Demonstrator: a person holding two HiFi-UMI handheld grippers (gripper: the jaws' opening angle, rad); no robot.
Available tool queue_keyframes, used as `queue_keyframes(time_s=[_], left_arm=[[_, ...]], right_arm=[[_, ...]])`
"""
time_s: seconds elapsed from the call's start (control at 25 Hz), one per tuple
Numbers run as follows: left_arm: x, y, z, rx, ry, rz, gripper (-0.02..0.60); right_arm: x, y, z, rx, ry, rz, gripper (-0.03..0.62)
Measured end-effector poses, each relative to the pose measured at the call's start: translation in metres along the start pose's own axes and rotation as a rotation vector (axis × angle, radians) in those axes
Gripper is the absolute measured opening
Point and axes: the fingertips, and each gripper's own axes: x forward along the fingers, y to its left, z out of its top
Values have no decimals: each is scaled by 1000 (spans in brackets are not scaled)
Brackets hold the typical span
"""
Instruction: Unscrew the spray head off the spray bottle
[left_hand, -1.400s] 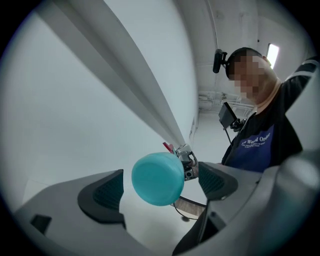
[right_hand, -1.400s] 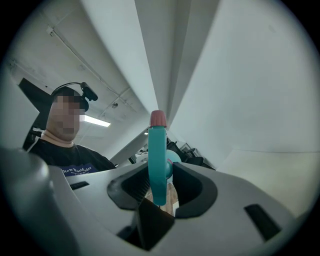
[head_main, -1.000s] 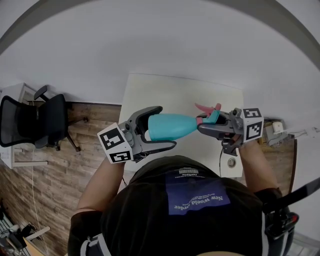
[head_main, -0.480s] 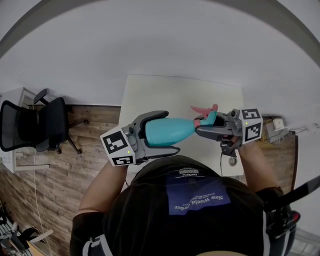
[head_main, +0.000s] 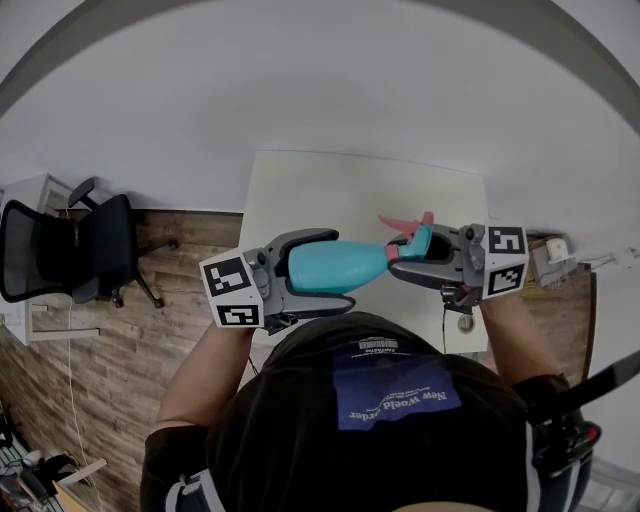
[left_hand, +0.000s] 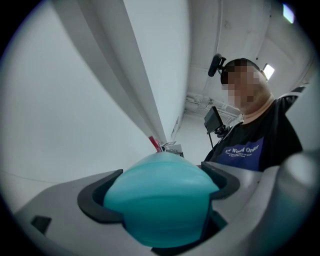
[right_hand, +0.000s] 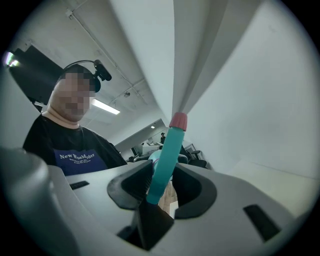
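In the head view, a teal plastic spray bottle (head_main: 345, 263) is held level in the air in front of the person's dark shirt (head_main: 380, 420), above the near edge of a white rectangular table (head_main: 360, 185). The left gripper (head_main: 330, 270) is closed round the bottle's wide body, one grey jaw above it and one below. The teal spray head (head_main: 418, 243) with its pink trigger (head_main: 398, 221) is seated on the bottle's neck and is clasped by the right gripper (head_main: 402, 263), which points toward the left one. A black office chair (head_main: 70, 245) is seen on the wood-look floor (head_main: 175, 250) at the left.

In the left gripper view, the rounded base of the spray bottle (left_hand: 162, 200) fills the space between the jaws of the left gripper (left_hand: 160, 197), and the dark pads (left_hand: 95, 200) are pressed against it on both sides. A sliver of pink (left_hand: 155, 144) is seen beyond it.

In the right gripper view, the spray head (right_hand: 165, 160) is seen as a narrow teal bar ending in a pink tip (right_hand: 178, 121), standing between the jaws of the right gripper (right_hand: 162, 192). The jaws are partly closed on it; it lies against the pad (right_hand: 131, 184) on the picture's left, while a thin gap is left at the other pad.
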Motion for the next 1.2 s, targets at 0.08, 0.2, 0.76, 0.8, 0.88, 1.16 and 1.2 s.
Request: queue_keyframes(time_s=[0.08,0.2,0.76,0.8,0.88,1.16,1.2], left_arm=[[3,-3,-6,-29,4,-9,502],[4,-3,-10,-75,7,-21,502],[5,-3,-22,-171,39,-48,500],[4,-3,-21,-214,25,-63,500],[1,-4,-20,-373,-29,-125,500],[-2,-4,-21,-808,-132,-292,500],[-1,-5,-22,-794,-126,-284,500]], right_arm=[[-4,4,-5,-30,10,-6,124],[-5,5,-7,-74,25,-15,124],[-5,9,-15,-207,84,-38,124],[-3,13,-13,-239,80,-31,124],[3,25,-7,-353,89,-7,124],[4,39,-16,-657,230,36,123],[2,38,-19,-669,245,33,123]])
